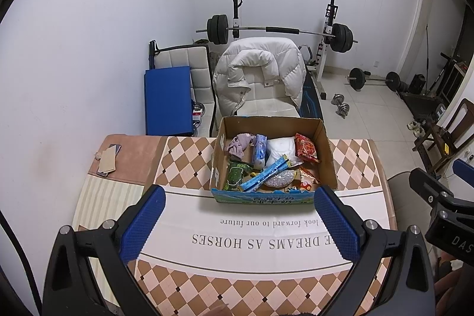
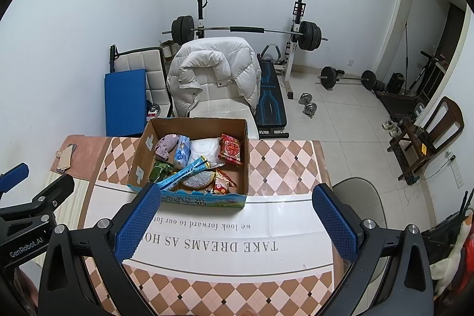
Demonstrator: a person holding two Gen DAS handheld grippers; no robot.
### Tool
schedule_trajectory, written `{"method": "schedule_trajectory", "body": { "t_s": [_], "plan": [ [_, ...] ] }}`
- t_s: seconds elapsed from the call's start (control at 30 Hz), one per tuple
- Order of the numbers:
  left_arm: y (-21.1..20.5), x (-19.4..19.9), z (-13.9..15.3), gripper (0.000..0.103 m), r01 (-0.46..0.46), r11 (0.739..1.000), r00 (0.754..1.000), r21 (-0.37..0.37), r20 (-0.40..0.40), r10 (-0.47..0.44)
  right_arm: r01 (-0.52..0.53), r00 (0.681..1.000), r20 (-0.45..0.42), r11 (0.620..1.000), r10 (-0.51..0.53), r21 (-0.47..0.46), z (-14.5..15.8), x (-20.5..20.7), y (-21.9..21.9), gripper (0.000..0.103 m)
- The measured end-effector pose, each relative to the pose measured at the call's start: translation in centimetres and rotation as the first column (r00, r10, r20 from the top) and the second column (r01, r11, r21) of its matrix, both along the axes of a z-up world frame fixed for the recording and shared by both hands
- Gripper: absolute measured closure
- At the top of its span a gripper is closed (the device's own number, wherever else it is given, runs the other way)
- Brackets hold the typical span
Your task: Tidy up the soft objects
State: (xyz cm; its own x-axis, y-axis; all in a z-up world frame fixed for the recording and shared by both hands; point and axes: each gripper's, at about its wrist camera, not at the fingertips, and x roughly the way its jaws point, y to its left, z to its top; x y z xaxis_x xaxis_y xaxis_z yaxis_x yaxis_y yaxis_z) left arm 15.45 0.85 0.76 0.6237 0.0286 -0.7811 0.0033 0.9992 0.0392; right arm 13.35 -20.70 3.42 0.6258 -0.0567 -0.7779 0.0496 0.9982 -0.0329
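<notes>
A cardboard box (image 1: 327, 156) (image 2: 139, 156) stands on the table, filled with soft items: a purple cloth (image 1: 240, 144) (image 2: 166, 145), a blue-white pack (image 1: 259, 151) (image 2: 181, 151), a white pouch (image 1: 281, 149) (image 2: 204, 150), a red packet (image 1: 306, 148) (image 2: 230, 150), a green packet (image 1: 235, 175) (image 2: 160, 170), a long blue packet (image 1: 265, 173) (image 2: 185, 172) and a silvery round pouch (image 1: 280, 179) (image 2: 198, 179). My left gripper (image 1: 240, 224) is open and empty, in front of the box. My right gripper (image 2: 237, 222) is open and empty, in front of the box's right half.
The table (image 1: 189, 165) (image 2: 278, 165) has a checkered cloth with a printed white band. A phone and a card (image 1: 108, 157) (image 2: 66, 156) lie at its far left. A chair with a white jacket (image 1: 259, 73) (image 2: 213, 70) stands behind. Weights lie on the floor.
</notes>
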Motion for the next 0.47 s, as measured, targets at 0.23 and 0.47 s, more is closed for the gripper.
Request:
{"method": "schedule_trajectory", "body": {
  "t_s": [0.23, 0.47],
  "plan": [
    [0.21, -0.11, 0.13, 0.0, -0.001, 1.0, 1.0, -0.004, -0.003, 0.001, -0.005, 1.0, 0.007, 1.0, 0.005, 0.001, 0.39, -0.43, 0.08, 0.0],
    [0.32, -0.17, 0.37, 0.0, -0.009, 1.0, 1.0, 0.003, 0.012, 0.009, -0.008, 1.0, 0.015, 1.0, 0.008, -0.001, 0.72, -0.7, 0.0, 0.0]
  ]
}}
